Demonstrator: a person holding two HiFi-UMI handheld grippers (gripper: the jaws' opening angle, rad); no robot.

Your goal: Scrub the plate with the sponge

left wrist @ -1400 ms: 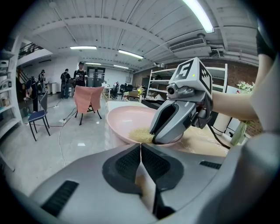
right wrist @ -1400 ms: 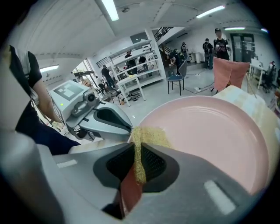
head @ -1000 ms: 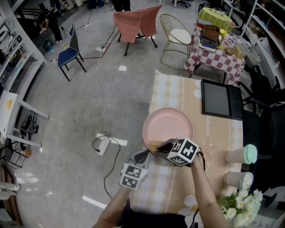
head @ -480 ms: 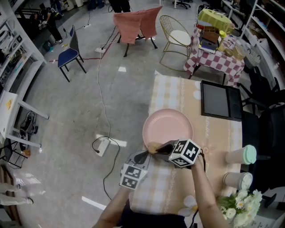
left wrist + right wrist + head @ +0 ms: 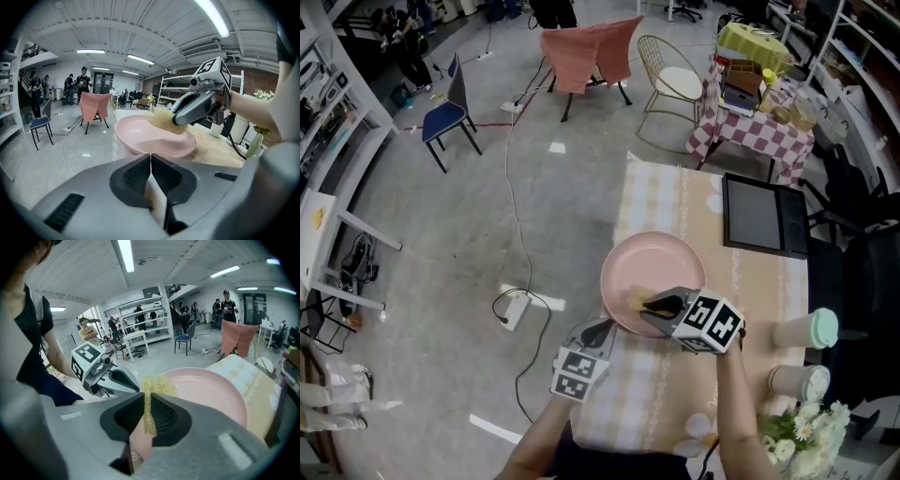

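**Sponge pressed to the plate**

The right gripper's [image 5: 654,304] fingers are clamped on the yellow sponge [image 5: 156,386]; it juts past their tips onto the pink plate [image 5: 661,262]; the left gripper's [image 5: 603,327] fingers are pressed together, apparently pinching the plate's near rim.

Blue chair [image 5: 445,114], white flowers [image 5: 806,427]

Colours and patterns.
Pink plate [image 5: 661,262], yellow sponge [image 5: 635,298], beige-and-white checked counter [image 5: 661,192]; left hand-held gripper [image 5: 607,326] and right hand-held gripper [image 5: 651,303] grey.
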